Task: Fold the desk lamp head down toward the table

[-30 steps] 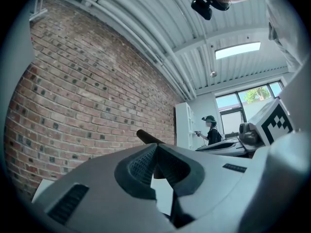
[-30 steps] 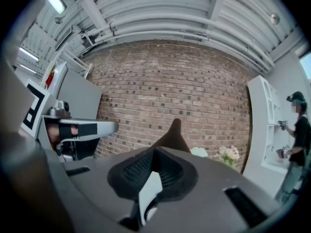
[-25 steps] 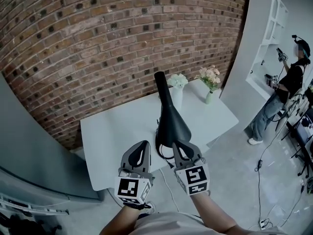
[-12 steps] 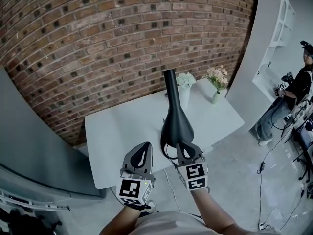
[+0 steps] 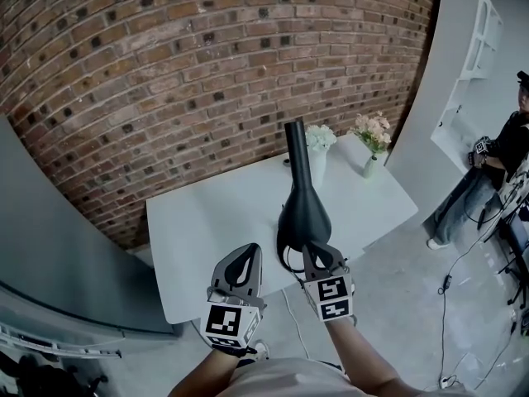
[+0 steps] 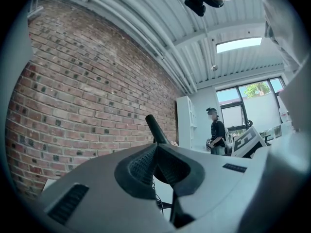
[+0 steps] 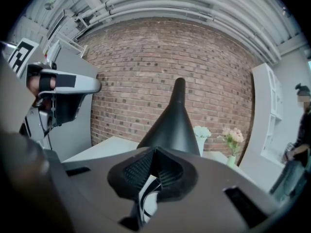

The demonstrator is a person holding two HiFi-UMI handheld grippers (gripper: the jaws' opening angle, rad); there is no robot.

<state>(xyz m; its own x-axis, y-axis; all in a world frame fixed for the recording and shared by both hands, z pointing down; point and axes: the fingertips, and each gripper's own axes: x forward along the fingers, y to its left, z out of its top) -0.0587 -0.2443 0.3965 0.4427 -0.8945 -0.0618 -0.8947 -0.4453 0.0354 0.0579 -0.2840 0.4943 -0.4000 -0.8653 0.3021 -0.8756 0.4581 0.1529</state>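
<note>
- Presently, the lamp head (image 5: 303, 220), black and cone-shaped, sits at the near edge of the white table (image 5: 207, 222). Its neck (image 5: 297, 151) points up and away toward the brick wall (image 5: 165, 73).
- Right gripper (image 5: 317, 251): fingertips pressed together on the lower rim of the lamp head.
- Left gripper (image 5: 245, 255): jaws closed on each other with nothing between them, just beside the lamp head and not touching it.
- Containers, far end of the table: a white vase (image 5: 316, 165) holds white flowers (image 5: 320, 137), and a small green vase (image 5: 369, 167) holds pink flowers (image 5: 374, 128). Both stand upright and apart.
</note>
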